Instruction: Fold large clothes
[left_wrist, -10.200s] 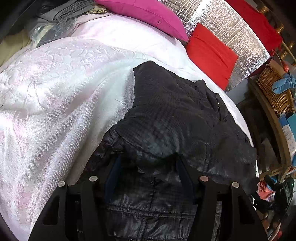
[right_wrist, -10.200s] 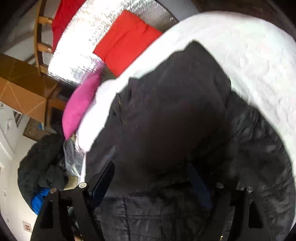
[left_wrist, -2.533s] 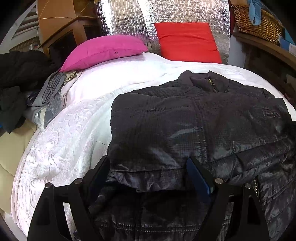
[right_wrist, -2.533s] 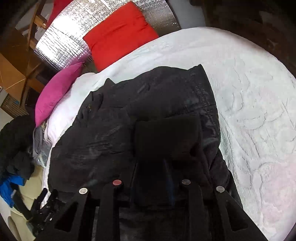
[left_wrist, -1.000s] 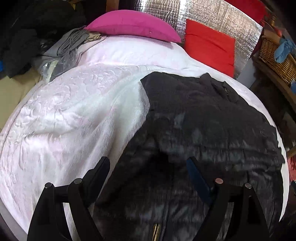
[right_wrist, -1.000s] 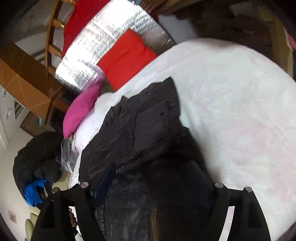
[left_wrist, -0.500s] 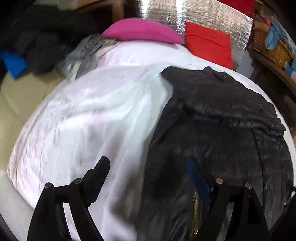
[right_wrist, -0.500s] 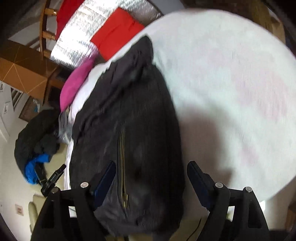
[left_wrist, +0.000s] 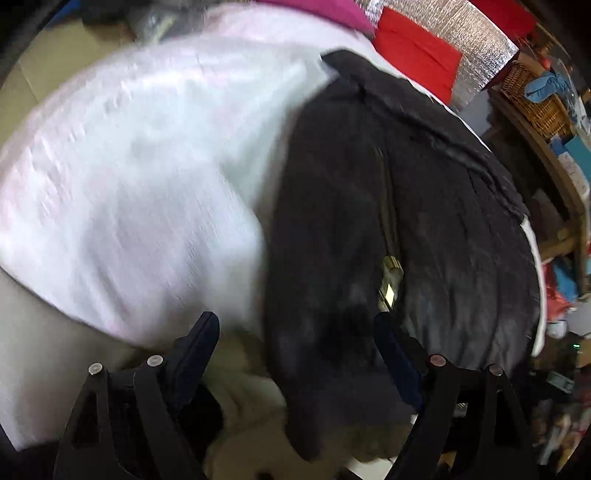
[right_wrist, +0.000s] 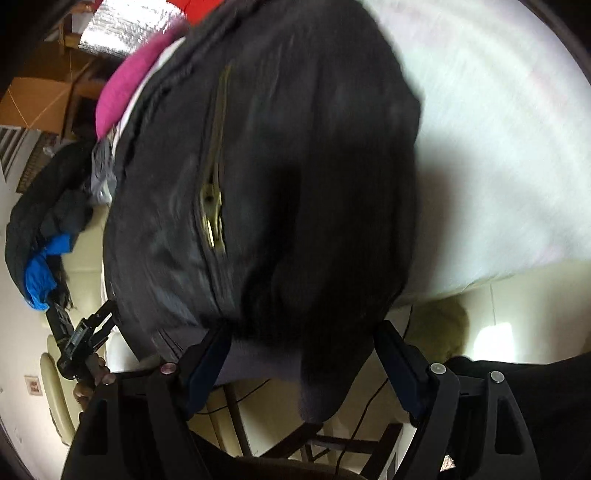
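Black jacket (left_wrist: 424, 206) on white bed (left_wrist: 140, 155), hem hanging over near edge, zipper (left_wrist: 389, 280) facing up. Left gripper (left_wrist: 295, 354) wide open, empty, jacket hem between its fingers. Right gripper (right_wrist: 299, 354) wide open, empty, hem draped just ahead. Versus half second ago: both cameras closer to hem, jacket fills more of view.

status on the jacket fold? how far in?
Partway, as far as the blurred frames show. Done: the black jacket lies on the white bedspread as a narrowed bundle, gold zipper facing up. In hand: nothing; the left gripper and right gripper are both open at its hem, which hangs over the bed edge. Left: probably folding that hem up toward the collar.
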